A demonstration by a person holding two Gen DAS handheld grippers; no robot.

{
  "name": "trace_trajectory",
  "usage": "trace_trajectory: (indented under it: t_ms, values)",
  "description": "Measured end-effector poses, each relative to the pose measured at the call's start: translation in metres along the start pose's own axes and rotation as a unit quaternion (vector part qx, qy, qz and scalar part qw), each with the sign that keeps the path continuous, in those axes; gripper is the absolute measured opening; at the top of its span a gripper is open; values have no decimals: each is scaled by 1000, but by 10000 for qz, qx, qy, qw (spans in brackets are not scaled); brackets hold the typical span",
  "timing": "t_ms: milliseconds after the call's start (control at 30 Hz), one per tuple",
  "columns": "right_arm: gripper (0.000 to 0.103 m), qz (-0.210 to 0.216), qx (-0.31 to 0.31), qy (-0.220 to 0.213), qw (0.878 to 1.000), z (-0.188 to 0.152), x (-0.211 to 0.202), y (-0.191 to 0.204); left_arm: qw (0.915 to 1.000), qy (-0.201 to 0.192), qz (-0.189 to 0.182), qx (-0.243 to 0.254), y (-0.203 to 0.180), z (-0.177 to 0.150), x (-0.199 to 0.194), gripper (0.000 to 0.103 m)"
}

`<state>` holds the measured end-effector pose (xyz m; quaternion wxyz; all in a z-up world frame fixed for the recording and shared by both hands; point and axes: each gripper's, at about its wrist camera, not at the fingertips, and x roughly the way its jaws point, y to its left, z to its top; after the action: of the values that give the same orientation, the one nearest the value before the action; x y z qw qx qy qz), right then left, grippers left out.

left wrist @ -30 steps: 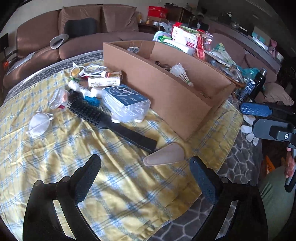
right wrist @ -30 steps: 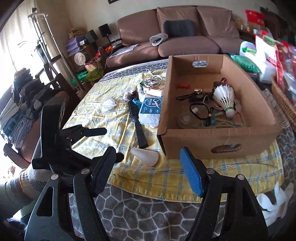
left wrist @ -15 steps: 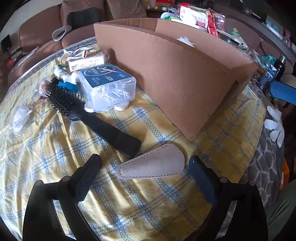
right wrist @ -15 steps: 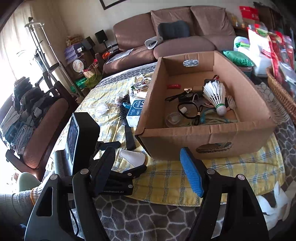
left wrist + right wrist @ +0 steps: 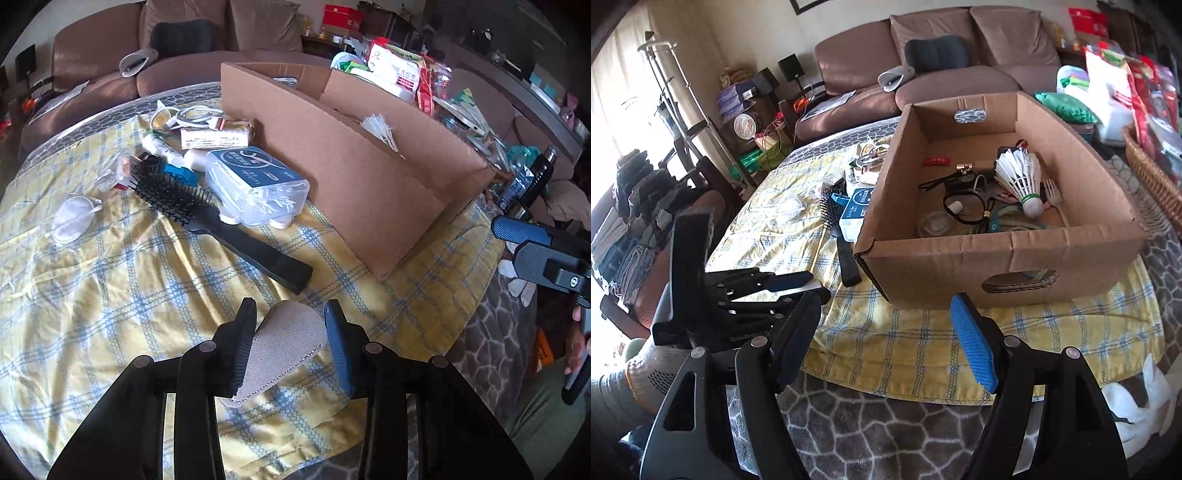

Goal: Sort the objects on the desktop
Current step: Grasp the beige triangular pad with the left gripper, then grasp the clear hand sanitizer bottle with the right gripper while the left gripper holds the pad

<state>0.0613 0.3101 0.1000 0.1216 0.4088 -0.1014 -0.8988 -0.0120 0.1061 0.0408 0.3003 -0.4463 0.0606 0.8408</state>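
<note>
Two grippers over yellow plaid cloth [image 5: 110, 295], left gripper [image 5: 290, 325] pinching beige suede pouch [image 5: 284, 347], right gripper [image 5: 886, 332] spread wide, empty, near cardboard box [image 5: 1004, 254], black hairbrush [image 5: 207, 218] beside.

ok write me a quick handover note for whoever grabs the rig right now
Left gripper: shut on the beige suede pouch, near the front table edge.
Right gripper: open, holding nothing, in front of the cardboard box.
Done: shuttlecock, hair ties and cords in the box.
Left: put the pouch into the box, then the black hairbrush, the clear cotton swab case and the small clutter behind them.
</note>
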Motion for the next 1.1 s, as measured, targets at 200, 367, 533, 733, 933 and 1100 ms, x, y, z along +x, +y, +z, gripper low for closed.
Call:
trace_trajectory:
  t_ms: [200, 367, 533, 733, 933, 1100]
  values:
    - [70, 62, -409, 8, 9991, 8, -1, 30, 9994, -238, 78, -238, 47, -4, -48, 39]
    - [70, 308, -665, 3, 9973, 30, 6, 66, 9981, -374, 252, -415, 89, -12, -77, 39]
    - [70, 463, -947, 156, 9943, 74, 30, 97, 9967, -465, 299, -590, 121, -20, -86, 39]
    - [68, 339, -984, 425, 9937, 129, 92, 112, 9964, -510, 259, -624, 141, -19, -80, 39]
    - [54, 71, -1054, 816, 9910, 163, 170, 119, 9964, -528, 185, -632, 156, -13, -74, 39]
    - [51, 68, -1070, 1090, 9882, 183, 227, 127, 9957, -591, 140, -705, 166, -9, -67, 39]
